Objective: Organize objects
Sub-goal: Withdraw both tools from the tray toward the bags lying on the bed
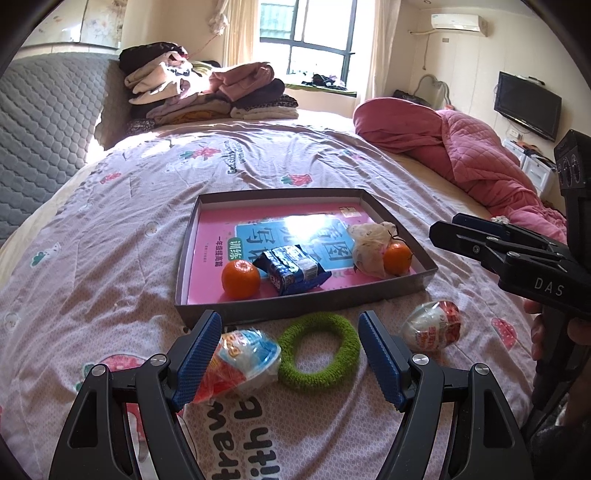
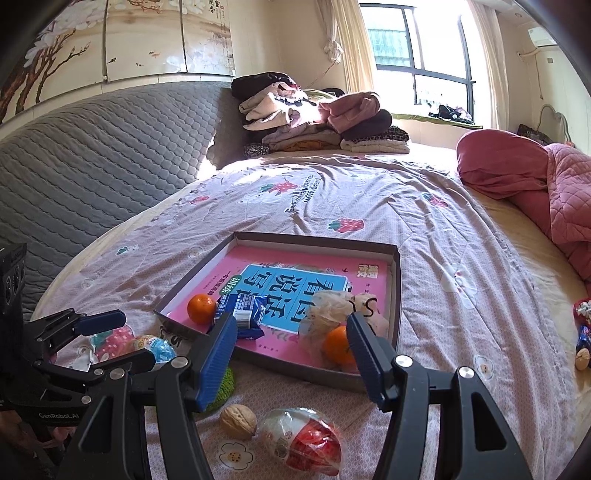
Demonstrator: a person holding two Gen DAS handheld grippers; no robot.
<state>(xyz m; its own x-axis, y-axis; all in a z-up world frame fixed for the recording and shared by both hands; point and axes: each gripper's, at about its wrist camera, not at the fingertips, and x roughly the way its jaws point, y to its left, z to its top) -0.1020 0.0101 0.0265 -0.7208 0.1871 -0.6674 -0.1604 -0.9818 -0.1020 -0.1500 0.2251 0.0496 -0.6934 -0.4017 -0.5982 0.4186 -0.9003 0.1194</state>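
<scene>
Bedroom, w/ a big bed in a pinkish strawberry-print sheet. Grey quilted headboard on its left, folded clothes pile at the far end. Window behind that, sun pouring in, cream curtains. Pink quilt bunched on bed's right; TV + AC unit on the wall beyond.

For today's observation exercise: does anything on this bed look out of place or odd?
Yes. The shallow box holds oranges and snacks, but a green ring, a walnut and two wrapped eggs lie loose on the sheet outside it.
</scene>
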